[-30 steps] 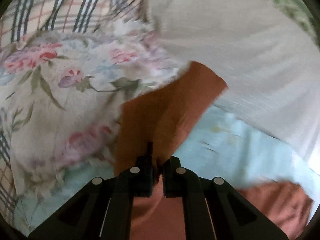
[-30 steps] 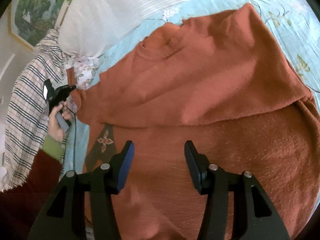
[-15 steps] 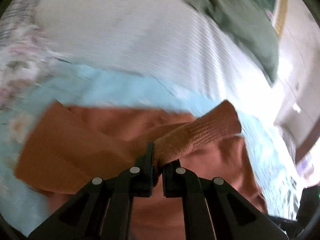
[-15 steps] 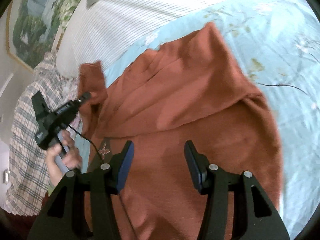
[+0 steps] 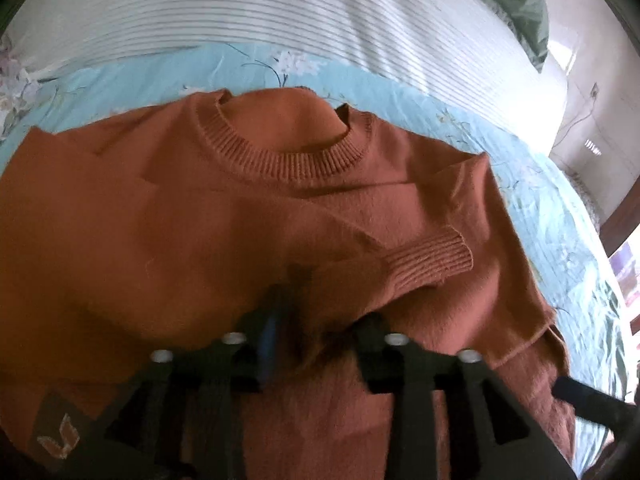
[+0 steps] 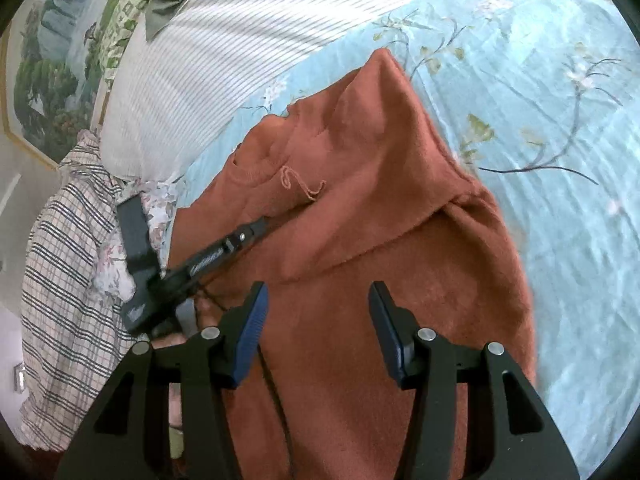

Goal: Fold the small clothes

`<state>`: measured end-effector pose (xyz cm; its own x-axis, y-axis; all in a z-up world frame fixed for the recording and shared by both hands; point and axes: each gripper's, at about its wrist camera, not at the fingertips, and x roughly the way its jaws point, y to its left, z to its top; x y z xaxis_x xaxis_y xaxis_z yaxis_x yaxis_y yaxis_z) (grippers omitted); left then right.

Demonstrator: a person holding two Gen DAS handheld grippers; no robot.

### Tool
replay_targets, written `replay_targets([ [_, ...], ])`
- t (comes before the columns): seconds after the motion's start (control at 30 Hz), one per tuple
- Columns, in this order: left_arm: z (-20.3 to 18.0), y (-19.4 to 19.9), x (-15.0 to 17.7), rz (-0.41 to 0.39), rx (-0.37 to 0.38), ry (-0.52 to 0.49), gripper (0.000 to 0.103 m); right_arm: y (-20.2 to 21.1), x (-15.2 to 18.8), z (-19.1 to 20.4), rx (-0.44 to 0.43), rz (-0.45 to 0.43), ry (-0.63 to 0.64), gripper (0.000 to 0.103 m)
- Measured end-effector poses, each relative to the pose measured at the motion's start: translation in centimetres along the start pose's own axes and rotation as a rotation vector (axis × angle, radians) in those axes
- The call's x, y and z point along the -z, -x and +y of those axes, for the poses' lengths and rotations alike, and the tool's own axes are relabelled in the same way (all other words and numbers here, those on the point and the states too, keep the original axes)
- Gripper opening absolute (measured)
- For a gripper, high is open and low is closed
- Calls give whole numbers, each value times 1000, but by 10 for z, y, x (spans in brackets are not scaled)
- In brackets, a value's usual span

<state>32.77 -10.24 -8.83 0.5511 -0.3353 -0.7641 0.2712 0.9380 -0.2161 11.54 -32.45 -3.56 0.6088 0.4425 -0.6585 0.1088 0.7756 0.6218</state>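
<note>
Left gripper (image 5: 316,332) jaws opening; sleeve (image 5: 428,264), earlier pinched between the fingers, now laid across sweater (image 5: 160,232) (cuff just ahead of fingertips).

1. Rust-orange knit sweater (image 5: 168,216), ribbed round collar (image 5: 288,162) toward the striped pillow (image 5: 280,12).
2. Spread on the pale blue floral sheet (image 6: 540,128) below that pillow.
3. Both sleeves seemingly folded inward, one ribbed cuff (image 5: 430,264) lying across the chest.

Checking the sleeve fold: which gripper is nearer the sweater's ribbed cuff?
Left. The left gripper, jaws opening, sits just below the ribbed cuff with sleeve fabric between its fingers. The right gripper hovers open over the sweater body, farther from it.
</note>
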Motion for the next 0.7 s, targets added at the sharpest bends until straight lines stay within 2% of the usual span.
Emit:
replay_targets([
  [0.03,4,7,4,-8,-7,0,50,-4,-3,3,-5,1,4,54],
  [0.13,21,35,15,-42,-48,19,51,-17,-14,13,-17,-1,24,54],
  [0.2,42,59,24,-73,-124,53,53,-27,-23,18,-25,5,23,54],
  [0.33,117,107,42,-132,-262,188,56,-51,-35,27,-68,34,-4,54],
  [0.5,197,135,58,-125,-391,275,56,-82,-39,37,-100,63,-33,54],
  [0.6,221,136,60,-110,-373,302,56,-102,-43,35,-103,61,-75,54],
  [0.7,225,133,57,-97,-311,289,56,-118,-50,30,-119,48,-133,54],
])
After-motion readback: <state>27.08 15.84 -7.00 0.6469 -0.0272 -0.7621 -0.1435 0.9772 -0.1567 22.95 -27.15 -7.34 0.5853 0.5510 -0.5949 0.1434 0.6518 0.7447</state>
